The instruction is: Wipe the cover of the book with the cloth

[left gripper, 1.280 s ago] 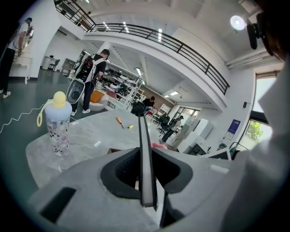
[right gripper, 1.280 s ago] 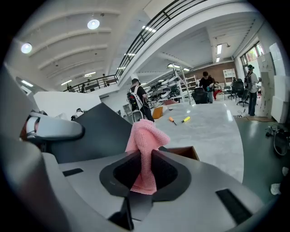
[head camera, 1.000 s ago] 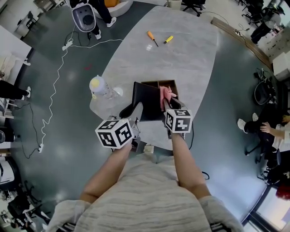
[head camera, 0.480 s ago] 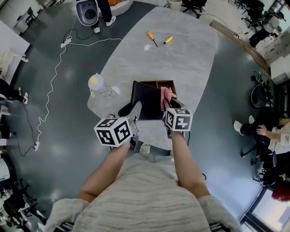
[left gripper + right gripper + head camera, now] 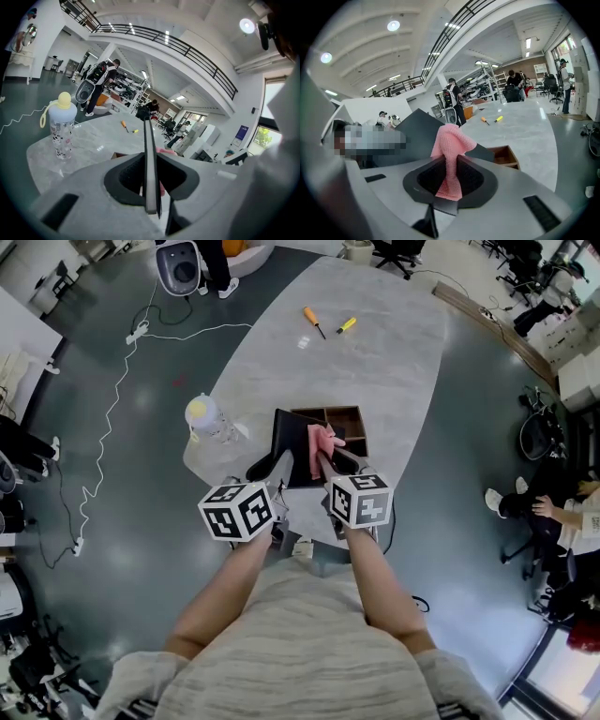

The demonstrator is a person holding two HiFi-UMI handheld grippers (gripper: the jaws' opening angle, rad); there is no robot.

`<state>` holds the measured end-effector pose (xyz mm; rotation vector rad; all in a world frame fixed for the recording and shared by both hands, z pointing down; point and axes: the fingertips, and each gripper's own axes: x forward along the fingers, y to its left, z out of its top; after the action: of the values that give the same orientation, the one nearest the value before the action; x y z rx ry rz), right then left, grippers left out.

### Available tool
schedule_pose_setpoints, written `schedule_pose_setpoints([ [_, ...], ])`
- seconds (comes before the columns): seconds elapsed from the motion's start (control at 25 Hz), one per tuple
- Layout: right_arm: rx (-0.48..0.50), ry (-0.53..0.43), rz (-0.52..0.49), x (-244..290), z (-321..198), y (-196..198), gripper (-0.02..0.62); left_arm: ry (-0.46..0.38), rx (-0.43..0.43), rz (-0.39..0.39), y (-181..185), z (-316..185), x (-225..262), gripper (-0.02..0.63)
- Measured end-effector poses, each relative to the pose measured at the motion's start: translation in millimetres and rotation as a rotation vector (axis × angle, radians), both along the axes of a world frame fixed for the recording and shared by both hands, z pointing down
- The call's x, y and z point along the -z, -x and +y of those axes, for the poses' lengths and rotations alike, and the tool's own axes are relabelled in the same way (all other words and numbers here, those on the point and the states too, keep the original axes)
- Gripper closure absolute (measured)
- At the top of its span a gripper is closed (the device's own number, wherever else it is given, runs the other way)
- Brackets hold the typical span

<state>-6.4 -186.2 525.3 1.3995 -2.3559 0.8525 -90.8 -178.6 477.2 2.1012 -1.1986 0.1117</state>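
Right hand-held gripper tight on cloth

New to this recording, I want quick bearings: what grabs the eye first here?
The pink cloth stands out, pinched in the right gripper beside the dark book that the left gripper clamps by its edge, at the table's near end. Next come the yellow-capped bottle at the table's left edge and the orange screwdriver at the far end.

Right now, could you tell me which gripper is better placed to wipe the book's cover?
Right: the right gripper pinches the pink cloth close to the book, whose edge the left gripper clamps.
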Motion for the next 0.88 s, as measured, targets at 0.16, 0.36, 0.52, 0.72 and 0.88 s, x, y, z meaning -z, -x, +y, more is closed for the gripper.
schedule_pose_setpoints([
  [0.16,0.030,-0.024,-0.039,19,8,16,0.537,-0.004,0.002,-0.001,-1,1,2,0.527],
  [0.36,0.067,-0.033,-0.105,36,19,35,0.537,-0.012,0.009,-0.005,-2,0,2,0.528],
  [0.52,0.055,0.005,-0.197,40,26,38,0.537,-0.015,0.015,-0.006,-3,1,2,0.527],
  [0.72,0.043,0.011,-0.240,43,30,40,0.537,-0.018,0.014,-0.015,-3,1,4,0.528],
  [0.88,0.041,-0.002,-0.176,30,26,33,0.537,-0.018,0.007,-0.024,-4,1,4,0.528],
])
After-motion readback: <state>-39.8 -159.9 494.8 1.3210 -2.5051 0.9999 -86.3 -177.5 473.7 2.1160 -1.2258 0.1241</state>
